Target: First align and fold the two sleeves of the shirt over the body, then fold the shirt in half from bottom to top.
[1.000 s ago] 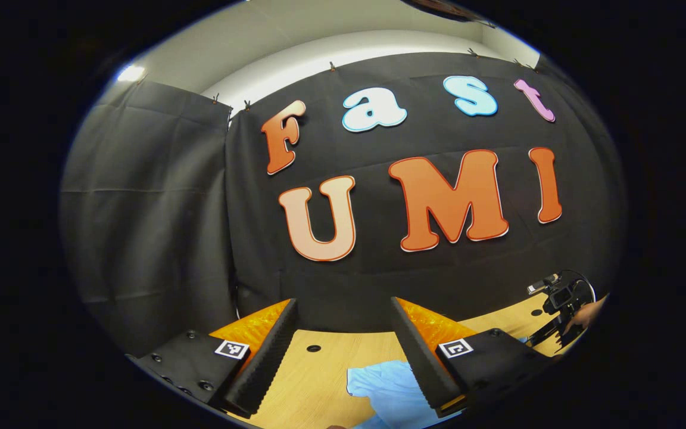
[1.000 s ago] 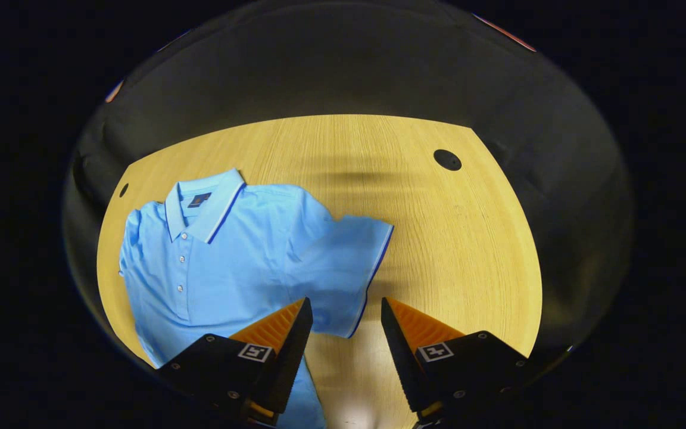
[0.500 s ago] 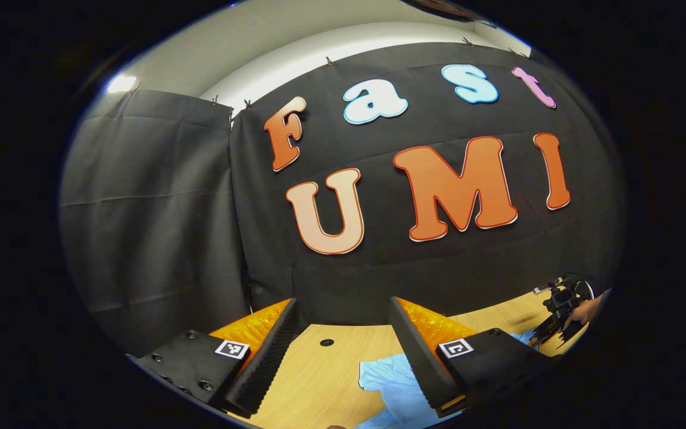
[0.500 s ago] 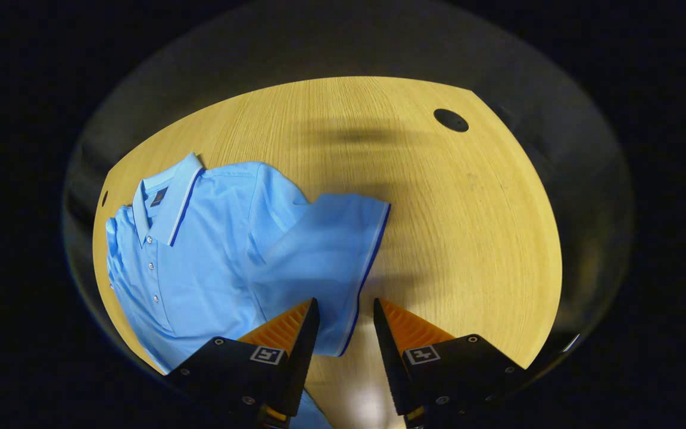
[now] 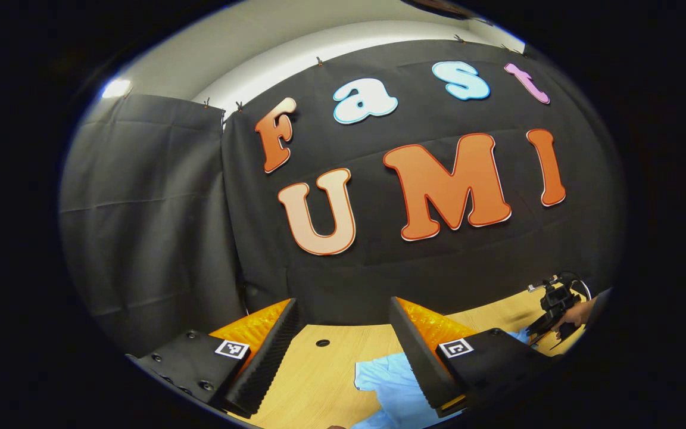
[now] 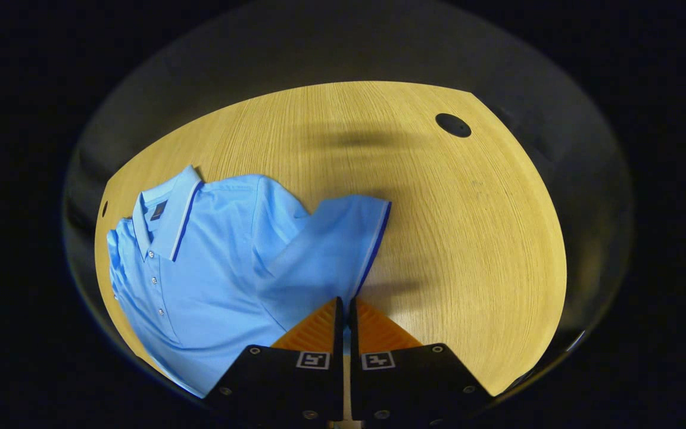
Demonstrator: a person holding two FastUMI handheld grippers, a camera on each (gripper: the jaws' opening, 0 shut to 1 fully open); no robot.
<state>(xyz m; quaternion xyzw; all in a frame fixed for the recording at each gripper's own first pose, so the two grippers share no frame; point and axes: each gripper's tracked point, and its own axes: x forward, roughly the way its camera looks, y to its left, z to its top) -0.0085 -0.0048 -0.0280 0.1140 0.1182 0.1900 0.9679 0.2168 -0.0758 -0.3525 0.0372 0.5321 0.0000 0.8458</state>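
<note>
table [image 6: 462, 226]: light wood, round cable hole [image 6: 453, 125] at 1 o'clock in right gripper view; another hole [image 5: 323, 342] shows in left gripper view between that gripper's fingers
booth wall [image 5: 152, 238]: black cloth, stands behind table in left gripper view
shirt [image 6: 218, 280]: light blue polo, lies flat on table at 8 o'clock of right gripper view, collar [image 6: 167, 217] toward 10 o'clock, button placket runs down from it; a corner of it [image 5: 393, 387] shows at 6 o'clock in left gripper view
sleeve [image 6: 343, 250]: dark-trimmed cuff, lies out toward 3 o'clock from the body, its lower corner runs down into right gripper's fingers
right gripper [image 6: 345, 316]: fingers pressed nearly together, pinching the sleeve's cuff corner at 6 o'clock; also seen small at 4 o'clock in left gripper view [image 5: 548, 325] with a hand [image 5: 572, 313] on it
left gripper [image 5: 343, 322]: fingers spread wide, nothing between them, raised above table, pointed at booth wall
</note>
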